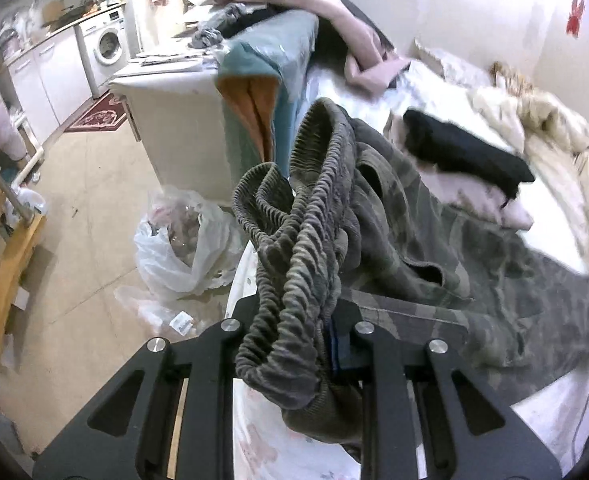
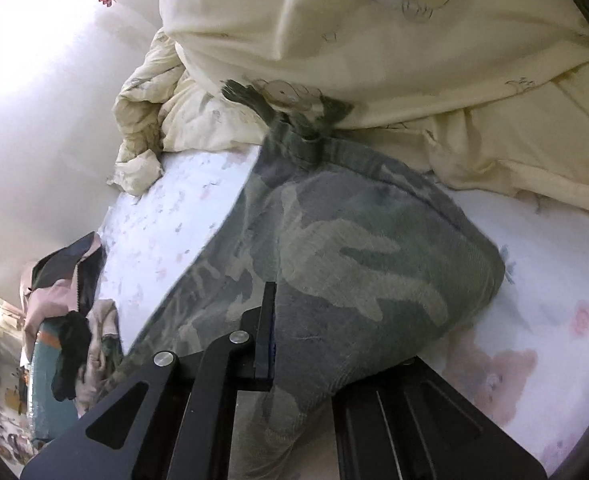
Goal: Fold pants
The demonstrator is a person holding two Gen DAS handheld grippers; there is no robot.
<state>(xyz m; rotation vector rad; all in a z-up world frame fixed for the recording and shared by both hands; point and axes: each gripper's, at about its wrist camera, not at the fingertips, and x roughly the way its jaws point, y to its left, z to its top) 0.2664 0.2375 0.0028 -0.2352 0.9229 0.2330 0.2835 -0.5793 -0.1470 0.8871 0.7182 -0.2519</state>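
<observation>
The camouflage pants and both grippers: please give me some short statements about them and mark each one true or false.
1. The left gripper is shut on the elastic waistband of the pants. True.
2. The pants are plain black. False: they are green camouflage; the black garment lies apart on the bed.
3. The right gripper holds pant fabric. True.
4. The pants lie on the floor. False: they are over the bed sheet.
5. A cream quilt is bunched behind the pants. True.
</observation>
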